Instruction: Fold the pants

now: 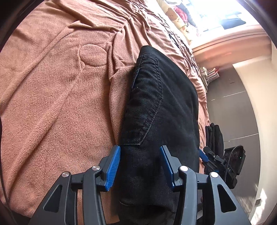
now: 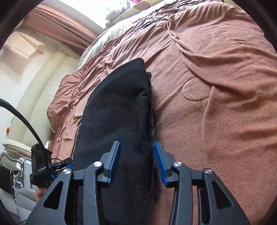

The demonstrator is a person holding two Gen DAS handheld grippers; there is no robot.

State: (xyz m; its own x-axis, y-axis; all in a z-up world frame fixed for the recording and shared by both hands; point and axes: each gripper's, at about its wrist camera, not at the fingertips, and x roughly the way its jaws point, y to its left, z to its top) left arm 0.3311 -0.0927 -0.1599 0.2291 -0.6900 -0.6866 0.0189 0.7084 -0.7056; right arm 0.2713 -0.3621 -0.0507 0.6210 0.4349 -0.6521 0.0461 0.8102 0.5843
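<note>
Black jeans (image 1: 161, 103) lie folded into a narrow bundle on a terracotta blanket (image 1: 60, 103), with a stitched back pocket facing up. My left gripper (image 1: 140, 164) is open and straddles the near end of the bundle, its left pad (image 1: 113, 166) at the cloth's edge, not squeezing it. From the other side, the same jeans (image 2: 117, 107) show as a dark rounded fold. My right gripper (image 2: 136, 161) is open around that end, with the fabric loose between its blue pads (image 2: 160, 162). Each view shows the other gripper small at the bed's edge.
The blanket (image 2: 216, 121) spreads wide and wrinkled beside the jeans, with a round embossed mark. Pillows (image 1: 174, 15) lie at the bed's far end. Dark floor (image 1: 230, 103) runs along the bed's edge. A cream padded wall (image 2: 34, 95) stands beyond the bed.
</note>
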